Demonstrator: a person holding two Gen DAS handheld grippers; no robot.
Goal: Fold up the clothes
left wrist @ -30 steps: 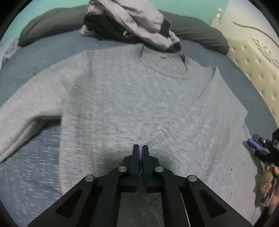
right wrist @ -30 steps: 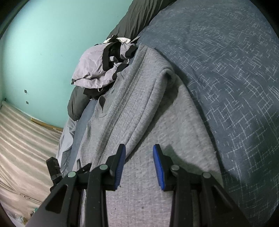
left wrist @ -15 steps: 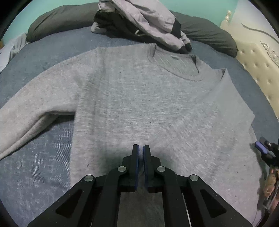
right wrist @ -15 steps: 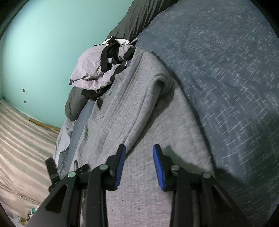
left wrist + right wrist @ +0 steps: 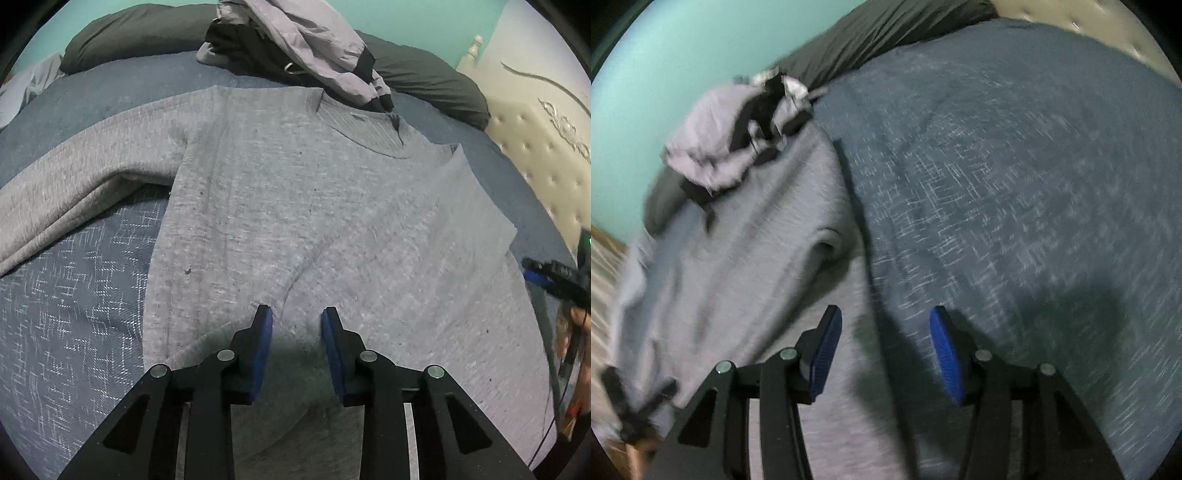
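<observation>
A grey knit sweater (image 5: 295, 206) lies flat, front up, on the blue bedspread (image 5: 74, 314), collar toward the pillows. Its left sleeve (image 5: 74, 192) stretches out to the left; the right sleeve is folded in over the body. My left gripper (image 5: 296, 345) stands open over the sweater's lower middle, nothing between its blue pads. In the right wrist view the sweater (image 5: 738, 258) shows blurred, its folded sleeve cuff (image 5: 827, 243) lying on top. My right gripper (image 5: 886, 354) is open over the sweater's right edge. The right gripper (image 5: 554, 277) also shows at the left wrist view's right edge.
A pile of lilac and black clothes (image 5: 303, 48) sits by the sweater's collar, against dark grey pillows (image 5: 424, 81). A cream tufted headboard (image 5: 535, 155) is at the right, a teal wall (image 5: 665, 66) behind. The bedspread (image 5: 1015, 184) runs wide to the right of the sweater.
My left gripper has opened from shut and let the sweater fabric lie flat. My right gripper has spread wider and swung quickly, blurring its view.
</observation>
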